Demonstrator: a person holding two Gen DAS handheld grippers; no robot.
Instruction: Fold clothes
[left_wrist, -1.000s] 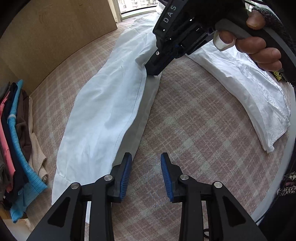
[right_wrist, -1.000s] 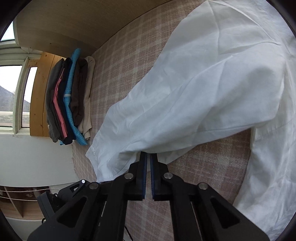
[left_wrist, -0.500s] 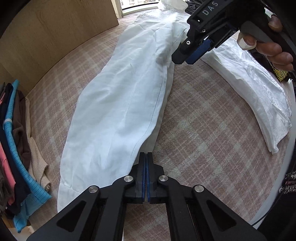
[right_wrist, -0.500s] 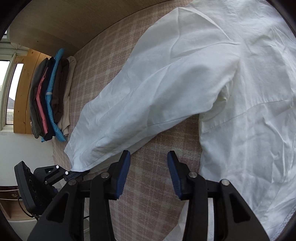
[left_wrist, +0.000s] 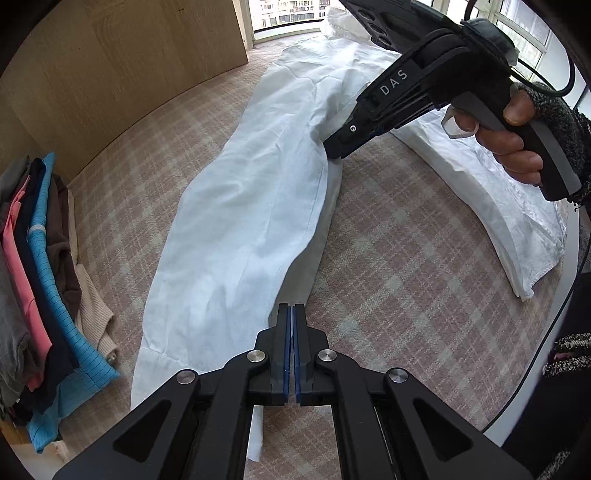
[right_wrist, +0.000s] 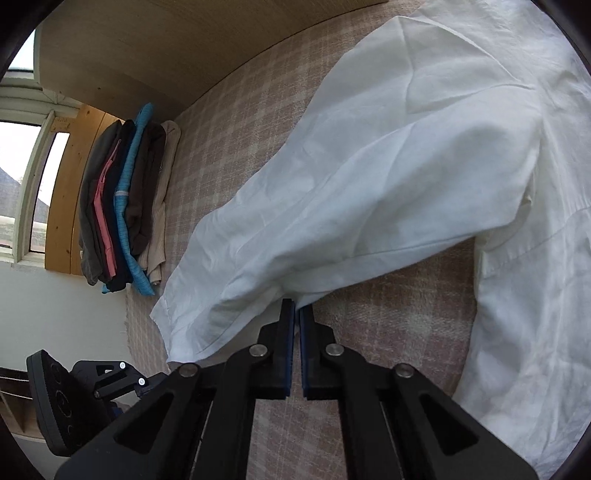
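Observation:
A white shirt lies spread on a pink checked cover (left_wrist: 406, 266). Its long sleeve (left_wrist: 251, 206) runs from the far body down toward me. My left gripper (left_wrist: 293, 314) is shut on the sleeve's near edge, close to the cuff, and white cloth hangs under the jaws. My right gripper (left_wrist: 331, 152), held by a hand (left_wrist: 517, 147), is shut on the same sleeve farther up, near the armpit. In the right wrist view the right gripper (right_wrist: 297, 310) pinches the lower edge of the sleeve (right_wrist: 369, 192), and the shirt body (right_wrist: 535, 295) lies to the right.
A stack of folded clothes (left_wrist: 44, 277) in grey, pink, navy, blue, brown and beige sits at the cover's left edge, also in the right wrist view as the stack (right_wrist: 125, 206). A wooden panel (left_wrist: 129, 74) borders the far left side. The cover's rim (left_wrist: 554, 332) curves along the right.
The left gripper shut on the sleeve's near edge and rose slightly with it. The right gripper let go, opened, then shut again on the sleeve's edge near the armpit.

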